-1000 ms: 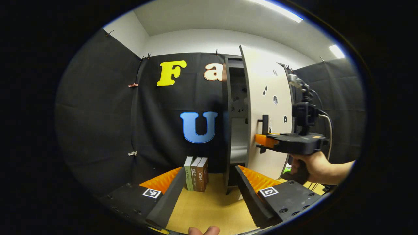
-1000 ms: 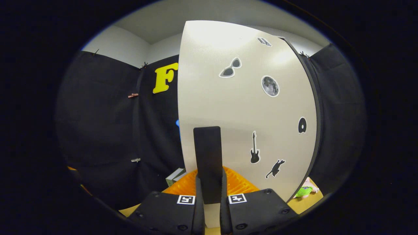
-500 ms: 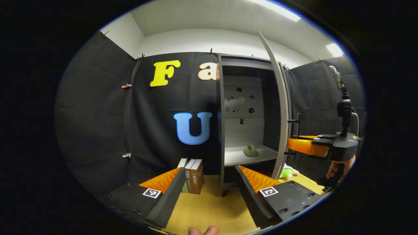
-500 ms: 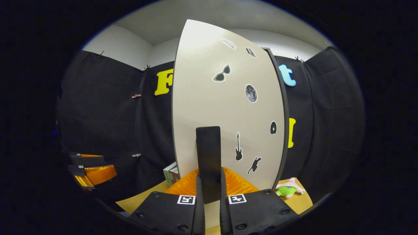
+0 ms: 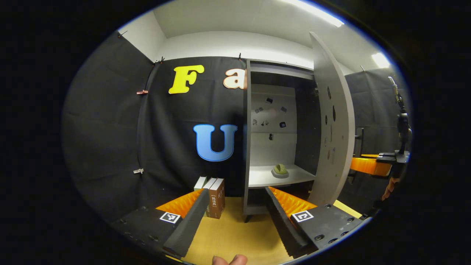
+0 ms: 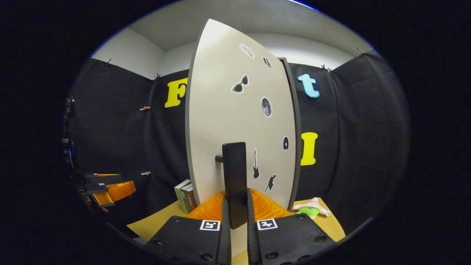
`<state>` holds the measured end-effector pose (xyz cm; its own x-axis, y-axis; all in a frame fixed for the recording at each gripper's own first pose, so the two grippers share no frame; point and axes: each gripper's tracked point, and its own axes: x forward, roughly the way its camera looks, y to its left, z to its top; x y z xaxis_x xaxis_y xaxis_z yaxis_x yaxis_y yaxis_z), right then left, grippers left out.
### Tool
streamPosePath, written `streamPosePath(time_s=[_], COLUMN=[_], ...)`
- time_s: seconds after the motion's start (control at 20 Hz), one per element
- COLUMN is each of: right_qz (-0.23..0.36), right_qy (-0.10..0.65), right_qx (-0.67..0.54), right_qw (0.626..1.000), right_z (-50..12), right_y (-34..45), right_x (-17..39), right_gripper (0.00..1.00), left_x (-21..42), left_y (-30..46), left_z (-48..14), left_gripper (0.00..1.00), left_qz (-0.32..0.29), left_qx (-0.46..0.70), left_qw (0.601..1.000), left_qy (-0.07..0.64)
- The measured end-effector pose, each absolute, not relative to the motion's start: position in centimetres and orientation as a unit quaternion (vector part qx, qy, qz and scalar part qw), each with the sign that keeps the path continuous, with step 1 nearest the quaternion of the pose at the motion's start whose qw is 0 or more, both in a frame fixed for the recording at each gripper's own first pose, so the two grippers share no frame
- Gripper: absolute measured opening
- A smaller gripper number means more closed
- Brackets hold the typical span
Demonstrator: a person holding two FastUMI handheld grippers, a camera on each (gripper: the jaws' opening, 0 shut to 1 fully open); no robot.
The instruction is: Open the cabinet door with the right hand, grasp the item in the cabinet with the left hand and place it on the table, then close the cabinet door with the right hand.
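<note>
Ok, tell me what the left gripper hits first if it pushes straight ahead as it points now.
Probably the open cabinet, near its left side panel. The left gripper is open over bare table; the books sit just left of its line. Depth is unclear.

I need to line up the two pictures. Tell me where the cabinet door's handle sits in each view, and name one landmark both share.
Left gripper view: the handle is a dark bar at the far right, behind the open cabinet door, just above the right gripper.
Right gripper view: the handle stands upright at bottom centre, clamped between the right gripper fingers.
Shared landmark: the books standing on the table left of the cabinet.
</note>
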<state>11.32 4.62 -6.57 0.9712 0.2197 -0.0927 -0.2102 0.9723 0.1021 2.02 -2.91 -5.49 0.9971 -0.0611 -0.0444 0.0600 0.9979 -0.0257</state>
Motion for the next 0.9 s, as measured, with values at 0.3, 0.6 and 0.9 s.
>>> streamPosePath(time_s=[0.3, 0.6, 0.9], right_qz=[0.06, 0.033, 0.012], right_qy=[0.052, 0.028, 0.019], right_qx=[0.021, 0.031, 0.013], right_qw=[0.997, 0.999, 1.0], right_z=[-6.4, -5.1, -4.8], right_y=[1.2, -2.2, -7.4], right_x=[10.8, 10.9, 10.3], right_gripper=[0.2, 0.2, 0.16], left_x=[3.9, 5.1, 6.3], left_y=[-5.3, -7.4, -8.4], left_z=[-4.7, -3.8, -2.7], left_gripper=[0.95, 0.95, 0.94], left_qz=[-0.045, -0.055, -0.051], left_qx=[-0.019, -0.026, -0.021], left_qw=[0.999, 0.998, 0.998], left_qy=[0.011, -0.003, -0.016])
